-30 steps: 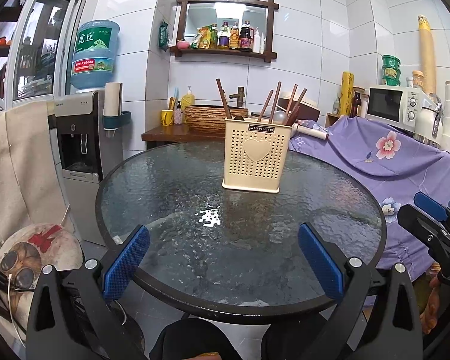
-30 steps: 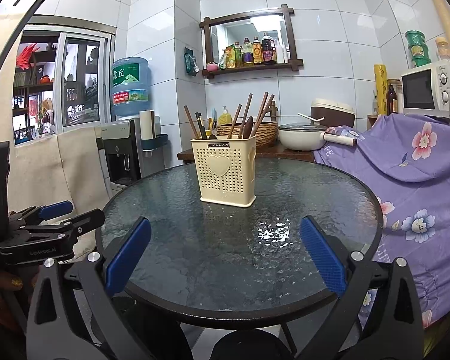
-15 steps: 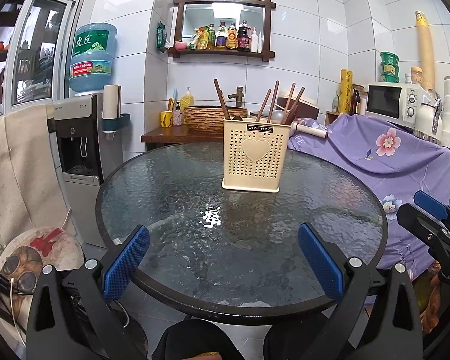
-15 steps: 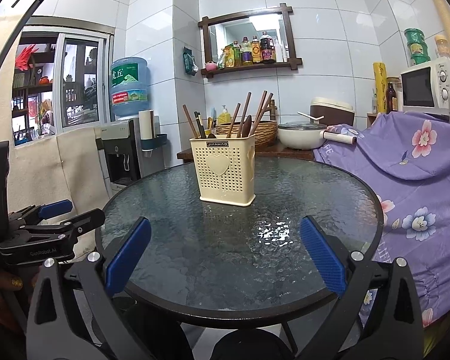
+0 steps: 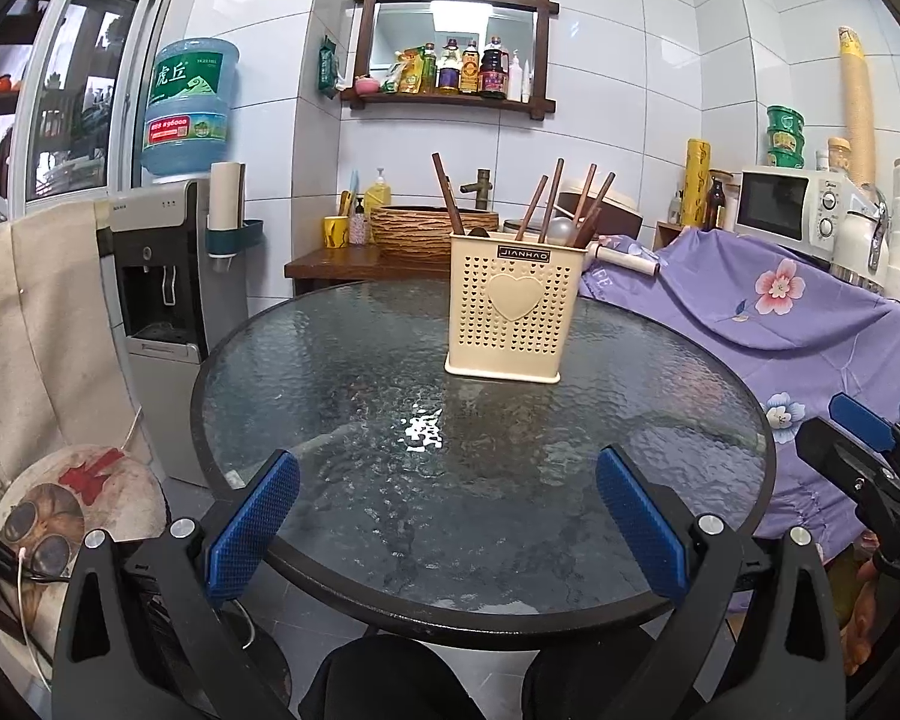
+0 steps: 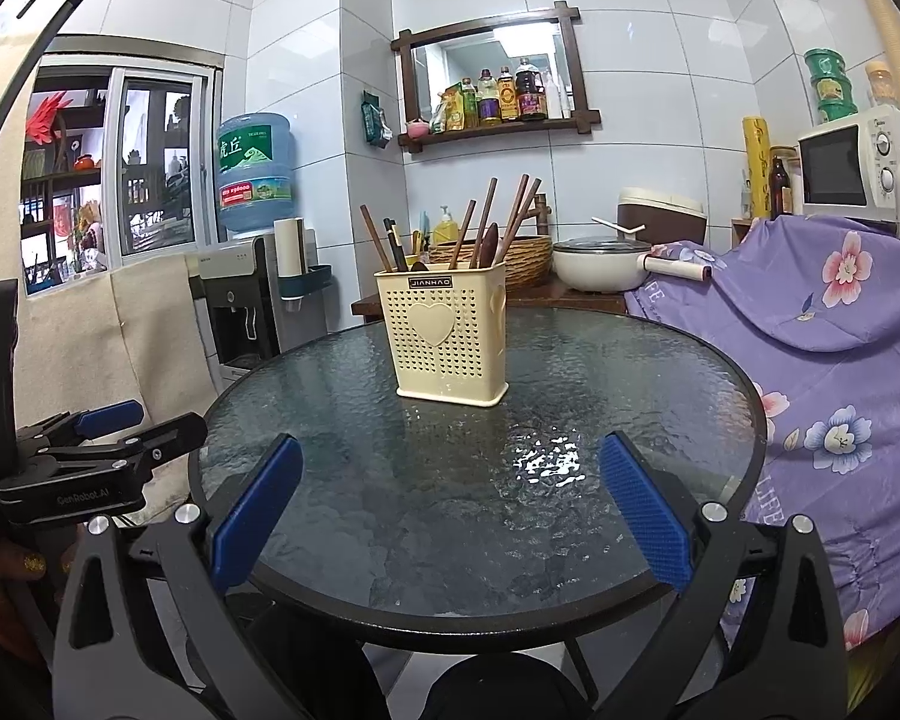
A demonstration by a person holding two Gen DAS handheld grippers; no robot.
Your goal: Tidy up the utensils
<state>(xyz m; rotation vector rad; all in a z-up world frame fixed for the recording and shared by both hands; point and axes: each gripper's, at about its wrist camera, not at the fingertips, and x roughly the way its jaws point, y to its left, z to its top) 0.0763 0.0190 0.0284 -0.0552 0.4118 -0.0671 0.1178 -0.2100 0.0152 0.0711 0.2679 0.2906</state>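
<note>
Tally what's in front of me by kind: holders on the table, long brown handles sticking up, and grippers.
Cream utensil holder: 1
Long brown handles standing in it: 5
Open, empty grippers, left gripper and right gripper: 2
Total: 8
Shorter utensils in the holder are too hidden to count.

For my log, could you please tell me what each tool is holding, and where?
Nothing: the left tool and right tool are both open and empty.

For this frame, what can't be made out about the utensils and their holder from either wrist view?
- Utensils: lower ends hidden inside the cream holder in both views; exact count and types unclear.
- Holder's inner compartments: hidden by its walls.
- Metal spoon: only its bowl shows in the left wrist view.
</note>
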